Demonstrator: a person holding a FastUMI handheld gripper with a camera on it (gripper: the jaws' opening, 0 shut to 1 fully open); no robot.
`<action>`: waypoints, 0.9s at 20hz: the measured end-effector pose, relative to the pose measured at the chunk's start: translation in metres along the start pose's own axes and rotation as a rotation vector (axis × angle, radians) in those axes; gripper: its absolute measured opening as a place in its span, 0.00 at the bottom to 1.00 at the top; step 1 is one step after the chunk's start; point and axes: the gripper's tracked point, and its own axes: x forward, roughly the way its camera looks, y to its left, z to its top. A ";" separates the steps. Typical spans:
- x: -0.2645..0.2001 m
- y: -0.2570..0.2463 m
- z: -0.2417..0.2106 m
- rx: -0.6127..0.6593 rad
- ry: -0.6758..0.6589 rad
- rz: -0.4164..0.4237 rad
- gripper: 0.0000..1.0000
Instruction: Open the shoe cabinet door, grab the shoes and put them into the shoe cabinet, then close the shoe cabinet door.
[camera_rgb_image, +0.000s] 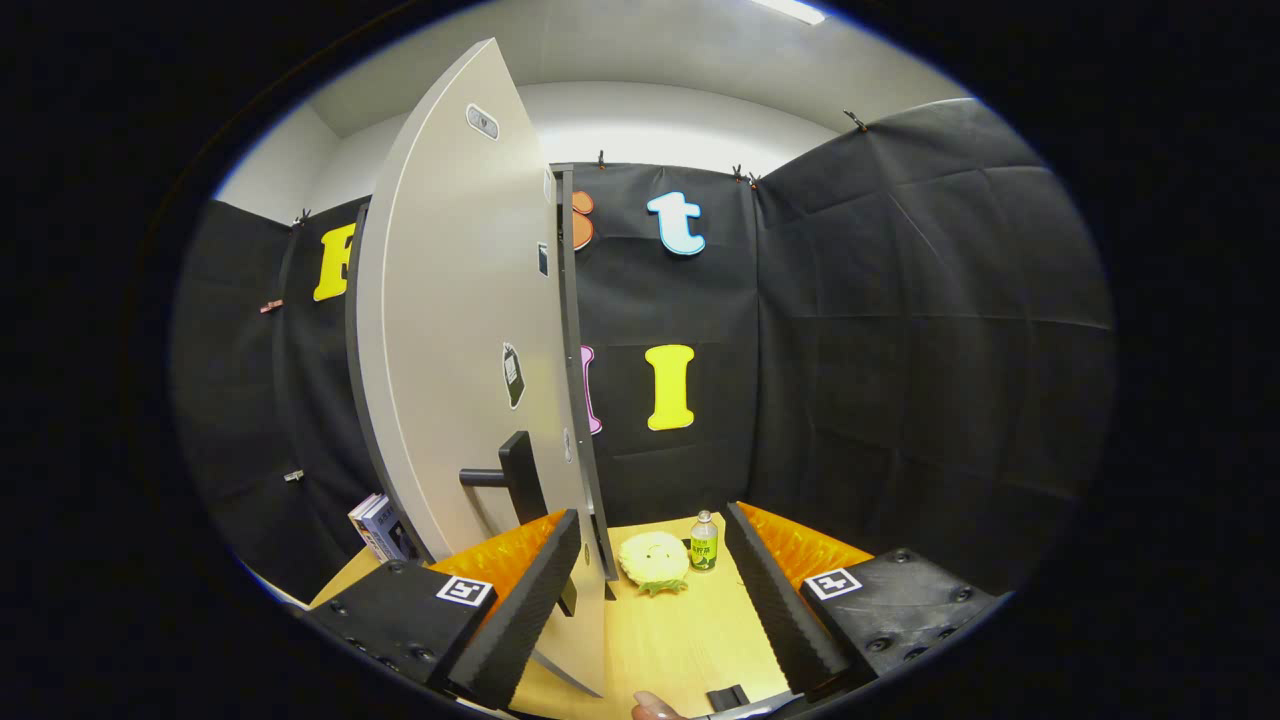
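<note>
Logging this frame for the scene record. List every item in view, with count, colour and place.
cabinet door: one, pale grey, swung open, its edge between the fingers
door handle: one, black, low on the door, above the left finger
books: a small stack, bluish covers, behind the door
plush toy: one, pale yellow, on the table beyond the fingers
bottle: one, green label, upright beside the toy
table: one, light wood
gripper: one, open, holding nothing
</note>
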 end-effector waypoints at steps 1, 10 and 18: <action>-0.002 0.008 -0.001 0.000 0.001 -0.004 0.97; -0.001 0.104 -0.010 -0.010 0.000 0.040 0.97; 0.005 0.191 -0.013 -0.079 -0.031 0.142 0.97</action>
